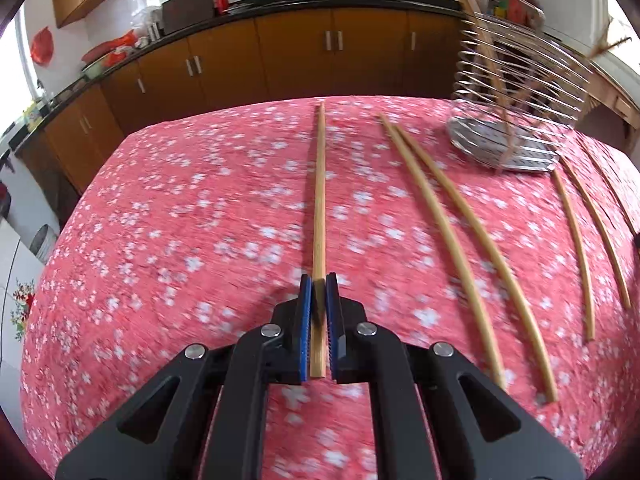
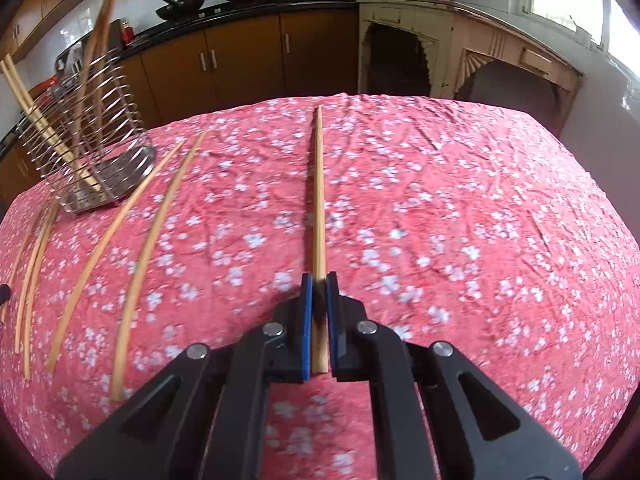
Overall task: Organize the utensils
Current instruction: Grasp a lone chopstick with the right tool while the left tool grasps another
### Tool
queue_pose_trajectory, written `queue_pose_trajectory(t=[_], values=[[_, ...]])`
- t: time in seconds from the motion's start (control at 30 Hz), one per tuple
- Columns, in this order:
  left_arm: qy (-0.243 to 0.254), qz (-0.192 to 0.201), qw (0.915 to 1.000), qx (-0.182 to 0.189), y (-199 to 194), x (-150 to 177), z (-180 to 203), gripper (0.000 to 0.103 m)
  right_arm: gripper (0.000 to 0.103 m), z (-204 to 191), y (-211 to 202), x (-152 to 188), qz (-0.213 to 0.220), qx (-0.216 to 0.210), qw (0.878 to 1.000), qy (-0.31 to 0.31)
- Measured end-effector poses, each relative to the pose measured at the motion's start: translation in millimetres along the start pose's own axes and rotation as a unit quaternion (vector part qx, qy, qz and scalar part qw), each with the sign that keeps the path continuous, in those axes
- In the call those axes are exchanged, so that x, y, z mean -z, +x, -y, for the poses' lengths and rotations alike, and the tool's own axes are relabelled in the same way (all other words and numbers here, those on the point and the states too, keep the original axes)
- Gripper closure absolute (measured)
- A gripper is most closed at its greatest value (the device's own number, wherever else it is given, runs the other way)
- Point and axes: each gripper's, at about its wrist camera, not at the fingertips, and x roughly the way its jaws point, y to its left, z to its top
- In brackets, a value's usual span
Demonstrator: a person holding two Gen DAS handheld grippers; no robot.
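Nearest the left camera, the left tool (image 1: pixel 319 280) is clamped on a chopstick (image 1: pixel 319 196) that runs straight out between its blue pads (image 1: pixel 305 320) toward the far edge of the worktop (image 1: pixel 180 220), which wears a pink flowered cloth. Right of it, a pair of chopsticks (image 1: pixel 460 256) lies on the cloth, side by side and nearly touching at the far ends. Further right, more chopsticks (image 1: pixel 576 248) lie near the right edge. At the far right stands a wire rack (image 1: pixel 520 92) on a metal base, with sticks leaning up out of it.

On the right camera, the rack (image 2: pixel 84 136) sits far left with chopsticks standing tilted inside. Loose sticks (image 2: pixel 32 276) lie just near of it, then a second pair (image 2: pixel 132 248) spread apart on the cloth (image 2: pixel 460 220). Right of those, the right tool (image 2: pixel 319 280) is clamped on its own chopstick (image 2: pixel 319 192), which points away to the far edge. Brown cabinets (image 2: pixel 248 60) line the far wall.
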Motion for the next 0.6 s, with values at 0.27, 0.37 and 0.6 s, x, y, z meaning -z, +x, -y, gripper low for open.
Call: queue_pose_trajectory(t=[0.27,0.37,0.6], values=[[-0.007,-0.001,0.9999,0.008,11,-1,-14,0.094,0.094,3,-1,3,0.001,0.006,1.000,-0.002],[-0.014,-0.001,0.9999,0.001,11,-4,-18,0.080,0.094,4,0,4,0.001,-0.001,1.000,0.005],[-0.042,-0.004,0.9990,0.017,7,-5,-28,0.046,0.093,7,-1,4,0.001,-0.009,1.000,0.012]])
